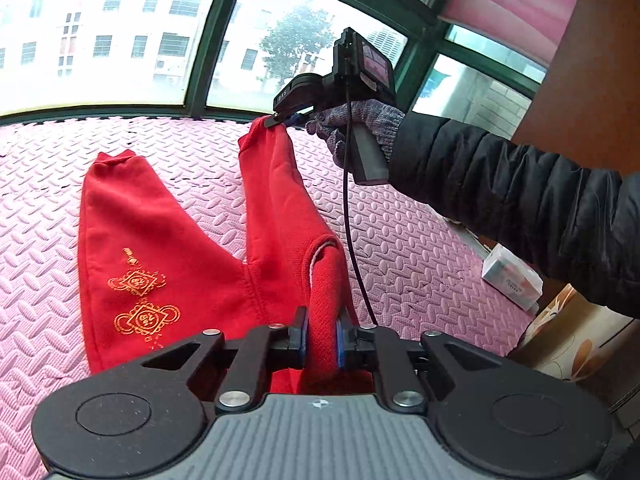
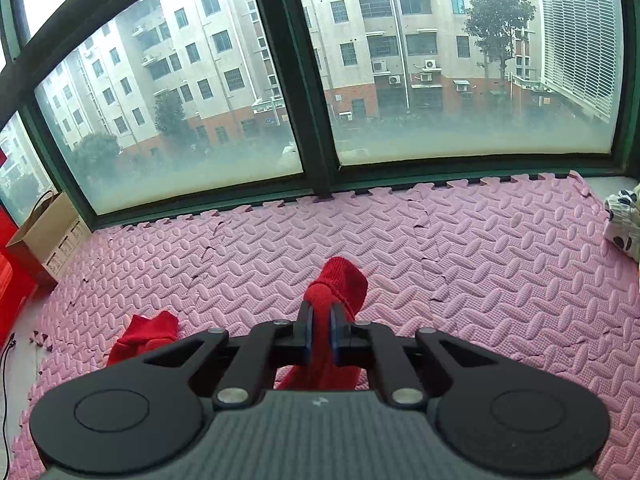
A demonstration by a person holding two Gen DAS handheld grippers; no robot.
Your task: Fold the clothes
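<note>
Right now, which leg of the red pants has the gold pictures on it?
The flat leg lying on the pink mat, the one neither tool is holding. The other leg is plain red, pinched at its cuff by the right tool.

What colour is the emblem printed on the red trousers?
Gold emblem on the red trousers, clearest in the left wrist view.

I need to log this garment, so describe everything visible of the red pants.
The red pants look like soft knit cotton, with gold knot-style prints on one leg. That leg lies flat on the pink foam mat, cuff toward the window. The other leg is lifted: the right gripper pinches its ribbed cuff, while the left gripper clamps the waist end, stretching the fabric between them.
</note>
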